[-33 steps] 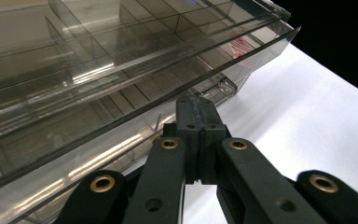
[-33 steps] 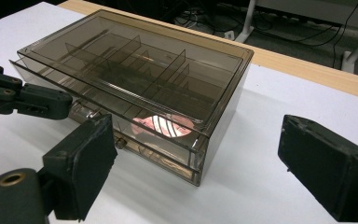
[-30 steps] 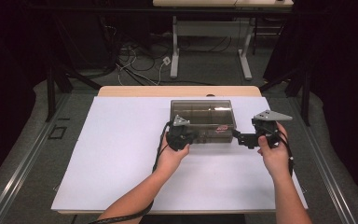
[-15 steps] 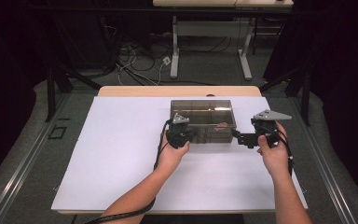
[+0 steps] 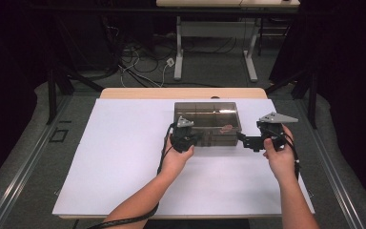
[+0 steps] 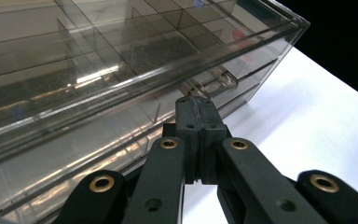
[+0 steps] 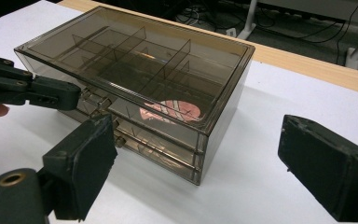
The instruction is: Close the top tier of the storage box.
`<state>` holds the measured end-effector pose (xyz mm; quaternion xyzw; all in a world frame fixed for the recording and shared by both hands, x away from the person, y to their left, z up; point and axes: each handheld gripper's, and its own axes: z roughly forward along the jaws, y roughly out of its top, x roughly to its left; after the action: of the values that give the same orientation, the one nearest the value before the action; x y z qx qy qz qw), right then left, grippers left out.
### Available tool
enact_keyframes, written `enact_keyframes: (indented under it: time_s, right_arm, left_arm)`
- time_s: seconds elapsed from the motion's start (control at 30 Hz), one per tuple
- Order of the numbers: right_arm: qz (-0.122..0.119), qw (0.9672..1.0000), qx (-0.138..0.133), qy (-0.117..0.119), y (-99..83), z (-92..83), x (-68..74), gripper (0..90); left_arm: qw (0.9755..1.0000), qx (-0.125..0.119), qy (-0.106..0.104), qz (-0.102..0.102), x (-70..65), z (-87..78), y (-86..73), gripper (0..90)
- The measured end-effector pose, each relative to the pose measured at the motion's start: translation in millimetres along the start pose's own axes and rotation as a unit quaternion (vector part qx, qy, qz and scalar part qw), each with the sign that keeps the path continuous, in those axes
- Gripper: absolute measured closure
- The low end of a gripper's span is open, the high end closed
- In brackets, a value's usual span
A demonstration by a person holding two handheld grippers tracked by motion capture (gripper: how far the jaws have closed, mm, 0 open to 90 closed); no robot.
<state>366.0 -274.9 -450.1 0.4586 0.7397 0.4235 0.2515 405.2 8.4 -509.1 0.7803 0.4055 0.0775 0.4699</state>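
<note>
So I've got my left claw (image 6: 196,105) clenched tight right at the clear knob (image 6: 224,80) on the drawer box (image 5: 208,122) sitting mid-table, ready to tug that drawer out. My right claw (image 7: 196,163) hangs released beside the box's corner, probably so I can brace it.

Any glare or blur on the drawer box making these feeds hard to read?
High view: dim surroundings, smoky drawer box small but readable. Left gripper view: bright streaks of glare on the box lid, shut left gripper sharp. Right gripper view: right gripper pads soft, box crisp.
</note>
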Motion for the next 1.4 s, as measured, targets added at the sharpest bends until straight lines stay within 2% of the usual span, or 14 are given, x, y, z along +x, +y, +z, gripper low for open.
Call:
enact_keyframes:
  time_s: [0.17,0.4,0.57,0.63,0.97,1.17,1.4]
  right_arm:
    - [0.002,1.0000,-0.007,0.000,0.2,-0.2,0.6,11.0]
    - [0.000,1.0000,-0.003,0.003,0.4,0.6,1.4,11.0]
    - [-0.001,1.0000,-0.003,0.003,0.5,0.3,1.2,11.0]
    - [-0.001,1.0000,-0.003,0.003,0.6,0.1,1.2,11.0]
    - [0.002,1.0000,-0.002,0.002,1.1,-1.0,2.9,11.0]
    - [-0.004,1.0000,-0.003,0.003,1.4,0.3,3.7,11.0]
    - [-0.004,1.0000,-0.005,0.003,1.4,0.3,4.6,11.0]
  left_arm:
    - [0.9999,0.003,-0.002,0.010,-3.5,-4.9,0.0,89.4]
    - [0.9999,-0.002,-0.003,0.017,-6.5,-13.3,3.4,88.1]
    - [0.9999,-0.003,-0.008,0.014,-8.0,-17.0,4.6,85.9]
    - [0.9998,0.000,-0.007,0.019,-8.1,-19.2,5.3,84.8]
    - [0.9999,-0.002,0.001,0.016,-5.0,-34.2,9.0,74.9]
    - [0.9999,-0.009,0.003,0.009,-2.1,-43.9,9.6,66.2]
    - [0.9998,-0.014,0.008,0.010,-0.3,-53.4,10.7,55.7]
